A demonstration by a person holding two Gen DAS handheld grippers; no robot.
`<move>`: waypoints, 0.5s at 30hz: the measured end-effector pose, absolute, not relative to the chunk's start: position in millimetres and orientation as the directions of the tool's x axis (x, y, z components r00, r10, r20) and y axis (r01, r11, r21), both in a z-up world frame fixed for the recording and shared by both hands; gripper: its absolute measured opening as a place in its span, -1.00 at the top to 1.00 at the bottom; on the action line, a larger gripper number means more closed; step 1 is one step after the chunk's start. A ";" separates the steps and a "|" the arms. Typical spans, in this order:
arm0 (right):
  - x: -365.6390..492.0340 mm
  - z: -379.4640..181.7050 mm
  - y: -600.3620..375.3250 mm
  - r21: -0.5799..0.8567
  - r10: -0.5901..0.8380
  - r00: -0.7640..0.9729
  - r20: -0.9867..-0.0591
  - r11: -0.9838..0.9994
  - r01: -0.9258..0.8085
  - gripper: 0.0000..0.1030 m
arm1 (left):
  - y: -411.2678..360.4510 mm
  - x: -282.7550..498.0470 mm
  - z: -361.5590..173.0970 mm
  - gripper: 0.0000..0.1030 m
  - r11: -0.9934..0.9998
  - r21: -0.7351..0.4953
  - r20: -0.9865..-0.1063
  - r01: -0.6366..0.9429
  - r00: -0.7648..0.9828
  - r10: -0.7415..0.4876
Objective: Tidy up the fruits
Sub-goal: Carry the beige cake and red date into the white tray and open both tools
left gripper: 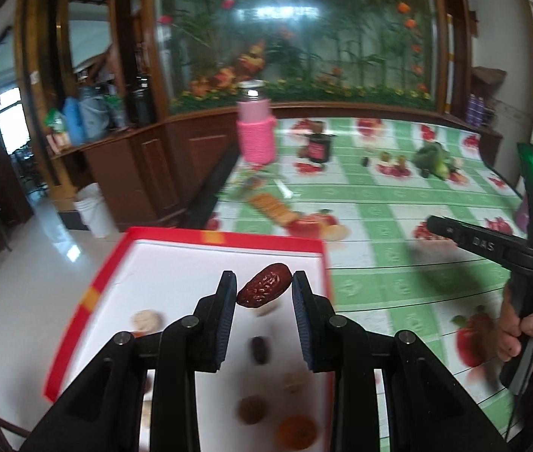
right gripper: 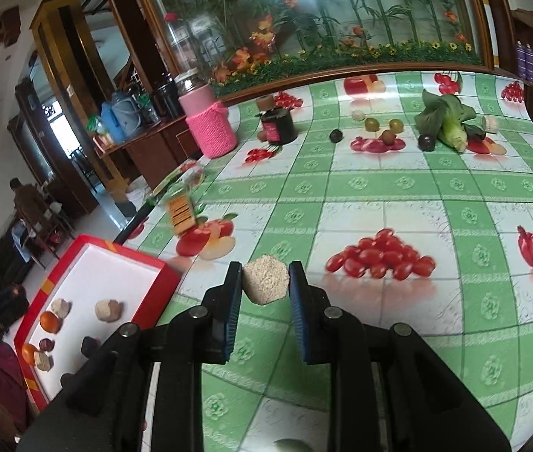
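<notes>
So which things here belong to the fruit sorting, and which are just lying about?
Job:
- red date between the left gripper fingers
- beige lump in the right gripper
- red tray with pieces in it
- loose fruits far across the table

Lying about:
- pink jar
- dark jar
- greens
- orange packet

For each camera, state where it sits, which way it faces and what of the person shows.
Left wrist: on the left gripper, looking along its fingers at a wrinkled red date above the red-rimmed white box; the person's right hand shows.
Right wrist: on the right gripper, facing across the green checked tablecloth, clamping a beige grainy block; no hand visible.
Shared: box, pink knit-sleeved jar.
</notes>
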State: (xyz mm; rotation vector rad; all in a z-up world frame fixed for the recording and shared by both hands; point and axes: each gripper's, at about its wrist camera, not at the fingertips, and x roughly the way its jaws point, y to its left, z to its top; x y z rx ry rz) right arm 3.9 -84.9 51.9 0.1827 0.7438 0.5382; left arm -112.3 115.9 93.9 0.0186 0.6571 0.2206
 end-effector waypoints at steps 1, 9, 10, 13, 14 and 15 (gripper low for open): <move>0.3 51.5 -81.2 0.345 0.530 0.603 -0.596 0.848 -0.403 0.48 | 121.7 -116.4 94.0 0.42 0.974 0.082 -0.601 -0.209 0.770 0.216; -41.7 54.4 -31.9 0.369 0.603 0.537 -0.590 0.793 -0.486 0.48 | 152.9 -136.7 91.5 0.42 0.958 0.075 -0.586 -0.276 0.765 0.266; -45.9 55.7 -26.2 0.370 0.611 0.531 -0.587 0.786 -0.496 0.48 | 155.7 -139.2 91.2 0.42 0.957 0.073 -0.586 -0.281 0.764 0.269; -61.1 59.8 -4.3 0.380 0.646 0.500 -0.577 0.754 -0.535 0.48 | 163.6 -144.0 89.3 0.42 0.952 0.072 -0.583 -0.299 0.761 0.283; -66.1 60.9 2.2 0.379 0.653 0.493 -0.574 0.746 -0.548 0.48 | 165.9 -145.8 88.7 0.42 0.950 0.073 -0.583 -0.304 0.760 0.288; -71.5 62.3 8.8 0.376 0.661 0.486 -0.572 0.737 -0.562 0.47 | 167.9 -147.0 88.1 0.42 0.949 0.072 -0.583 -0.308 0.759 0.290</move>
